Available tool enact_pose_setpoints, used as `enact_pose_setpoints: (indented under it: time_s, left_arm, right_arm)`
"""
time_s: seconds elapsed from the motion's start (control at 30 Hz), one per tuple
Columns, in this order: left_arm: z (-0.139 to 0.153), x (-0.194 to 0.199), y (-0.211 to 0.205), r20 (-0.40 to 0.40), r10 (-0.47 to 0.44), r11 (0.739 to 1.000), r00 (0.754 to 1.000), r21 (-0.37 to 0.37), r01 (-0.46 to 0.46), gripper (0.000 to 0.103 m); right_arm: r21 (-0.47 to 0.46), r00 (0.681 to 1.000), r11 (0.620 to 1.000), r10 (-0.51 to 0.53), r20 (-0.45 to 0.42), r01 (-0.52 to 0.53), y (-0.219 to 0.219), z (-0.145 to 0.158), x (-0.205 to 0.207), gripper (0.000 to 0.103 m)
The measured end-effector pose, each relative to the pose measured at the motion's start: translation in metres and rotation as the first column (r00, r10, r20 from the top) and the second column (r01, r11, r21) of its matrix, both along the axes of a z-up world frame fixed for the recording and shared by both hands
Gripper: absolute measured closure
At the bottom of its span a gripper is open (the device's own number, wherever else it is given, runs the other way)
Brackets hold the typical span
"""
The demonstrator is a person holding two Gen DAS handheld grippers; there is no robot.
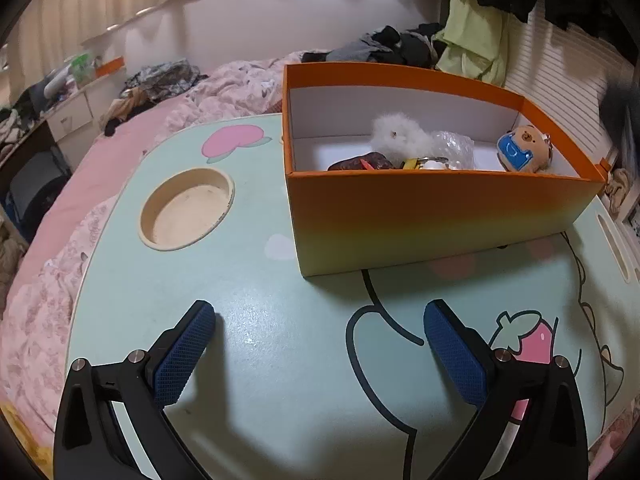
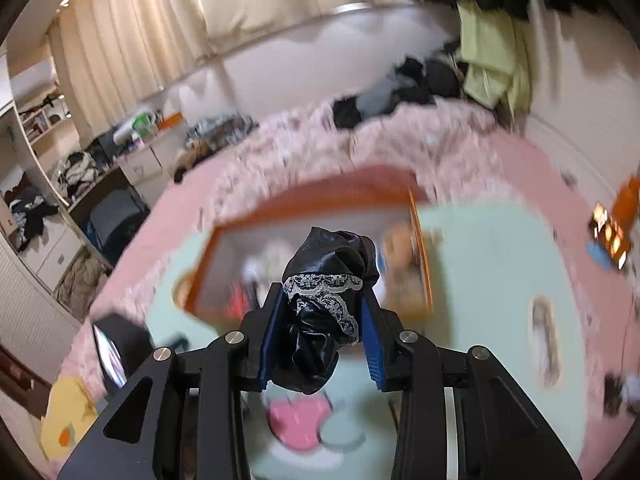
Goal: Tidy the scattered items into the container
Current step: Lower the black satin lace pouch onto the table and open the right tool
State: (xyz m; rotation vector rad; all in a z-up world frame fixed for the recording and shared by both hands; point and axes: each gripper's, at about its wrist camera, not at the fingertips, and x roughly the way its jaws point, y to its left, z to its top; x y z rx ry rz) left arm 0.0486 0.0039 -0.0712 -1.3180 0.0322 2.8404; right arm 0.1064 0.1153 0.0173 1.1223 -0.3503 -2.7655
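Nearly tidied: several items already inside orange box (image 1: 420,216).
Right tongs (image 2: 322,316) clamping black lace-trimmed pouch (image 2: 328,280) above box; left tongs (image 1: 320,344) spread wide, empty, over table (image 1: 260,280).

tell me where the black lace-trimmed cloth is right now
In the right wrist view, the black lace-trimmed cloth is pinched in the right gripper, above the table, with the orange box just ahead.

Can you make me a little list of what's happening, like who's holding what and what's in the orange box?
left gripper: open, holding nothing, over the table
right gripper: shut on the black satin item with white lace
orange box: on the table, open top
in the box: white fluffy toy, bear plush, bubble wrap, a few small things too hidden to name
right view: blurry
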Motion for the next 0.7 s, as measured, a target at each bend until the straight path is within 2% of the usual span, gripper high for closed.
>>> enact_pose_setpoints:
  time_s: [0.1,0.2,0.23,0.3,0.37,0.4,0.43,0.47,0.5,0.53,0.57,0.6,0.63,0.7]
  left_arm:
    - [0.01,-0.002,-0.007,0.029,-0.042,0.998,0.999,0.039,0.041,0.001]
    - [0.048,0.009,-0.03,-0.08,0.046,0.991,0.996,0.132,-0.035,0.001]
    - [0.062,0.01,-0.034,-0.114,0.055,0.989,0.992,0.14,-0.038,0.001]
    - [0.092,0.009,-0.033,-0.172,0.036,0.995,0.984,0.103,-0.018,0.001]
    - [0.112,0.003,-0.024,-0.194,-0.003,0.997,0.981,0.069,0.017,0.001]
    - [0.12,-0.004,-0.022,-0.187,-0.025,0.996,0.982,0.083,0.041,0.002]
    - [0.125,-0.013,-0.016,-0.16,-0.055,0.99,0.986,0.123,0.075,0.004]
    - [0.125,-0.019,-0.013,-0.132,-0.081,0.982,0.988,0.157,0.102,0.009]
    - [0.124,-0.031,-0.005,-0.091,-0.111,0.974,0.99,0.188,0.127,0.019]
    - [0.121,-0.038,0.003,-0.054,-0.136,0.969,0.989,0.201,0.144,0.023]
    - [0.115,-0.052,0.015,-0.004,-0.156,0.968,0.988,0.198,0.154,0.032]
    - [0.109,-0.067,0.029,0.04,-0.162,0.973,0.986,0.175,0.153,0.042]
    - [0.105,-0.079,0.039,0.065,-0.163,0.977,0.984,0.15,0.152,0.047]
    - [0.093,-0.105,0.058,0.121,-0.158,0.984,0.98,0.105,0.145,0.062]
  right_arm:
    - [-0.028,0.996,0.999,-0.036,0.078,0.038,0.006,-0.037,0.008,0.066]
    - [-0.045,0.989,0.996,-0.069,0.127,0.076,0.01,-0.062,0.017,0.064]
    - [-0.037,0.988,0.996,-0.069,0.138,0.075,0.009,-0.069,0.017,0.064]
    - [-0.023,0.986,0.997,-0.072,0.151,0.077,0.005,-0.078,0.011,0.063]
    - [-0.023,0.988,0.995,-0.093,0.124,0.096,-0.001,-0.082,0.009,0.059]
    - [-0.015,0.987,0.994,-0.109,0.117,0.111,-0.004,-0.083,0.009,0.05]
    - [-0.004,0.987,0.993,-0.117,0.108,0.118,-0.007,-0.083,0.009,0.047]
    - [0.008,0.989,0.993,-0.121,0.084,0.121,-0.008,-0.081,0.014,0.047]
    - [0.022,0.99,0.991,-0.131,0.049,0.13,-0.009,-0.076,0.019,0.046]
    - [0.045,0.988,0.987,-0.155,-0.009,0.156,-0.011,-0.068,0.027,0.043]
    - [0.057,0.982,0.982,-0.179,-0.066,0.183,-0.012,-0.061,0.036,0.039]
    - [0.06,0.973,0.978,-0.194,-0.122,0.202,-0.014,-0.055,0.044,0.028]
    - [0.058,0.968,0.977,-0.194,-0.157,0.205,-0.012,-0.051,0.049,0.019]
    - [0.058,0.969,0.98,-0.181,-0.169,0.193,-0.015,-0.048,0.052,0.018]
